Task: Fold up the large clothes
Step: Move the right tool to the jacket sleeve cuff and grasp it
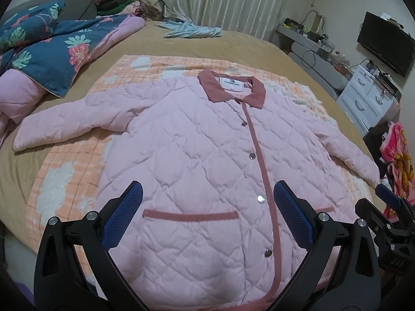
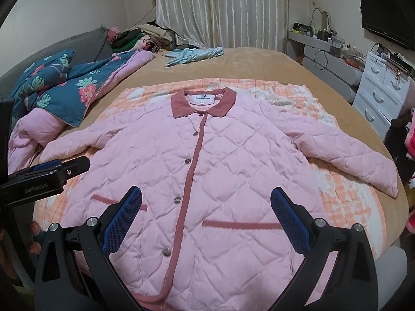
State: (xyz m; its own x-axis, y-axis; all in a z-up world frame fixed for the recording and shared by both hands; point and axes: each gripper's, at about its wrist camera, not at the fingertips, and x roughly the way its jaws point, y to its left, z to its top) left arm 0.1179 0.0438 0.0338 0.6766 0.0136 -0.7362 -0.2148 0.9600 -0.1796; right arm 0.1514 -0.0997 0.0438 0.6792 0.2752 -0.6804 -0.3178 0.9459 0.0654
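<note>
A pink quilted jacket (image 1: 197,150) with a dusty-rose collar (image 1: 233,88) lies flat and buttoned, face up, on an orange checked blanket (image 1: 64,181) on the bed; both sleeves are spread out. It also shows in the right wrist view (image 2: 220,160). My left gripper (image 1: 207,202) is open and empty, hovering above the jacket's lower left front by the pocket. My right gripper (image 2: 206,204) is open and empty above the jacket's lower middle. The right gripper shows at the right edge of the left wrist view (image 1: 389,207); the left one shows at the left edge of the right wrist view (image 2: 52,171).
A blue floral quilt (image 1: 52,46) is bunched at the bed's left. A light blue garment (image 1: 192,31) lies at the far end. A clothes pile (image 1: 124,2) sits by the curtain. White drawers (image 1: 368,98) and a TV (image 1: 384,41) stand to the right.
</note>
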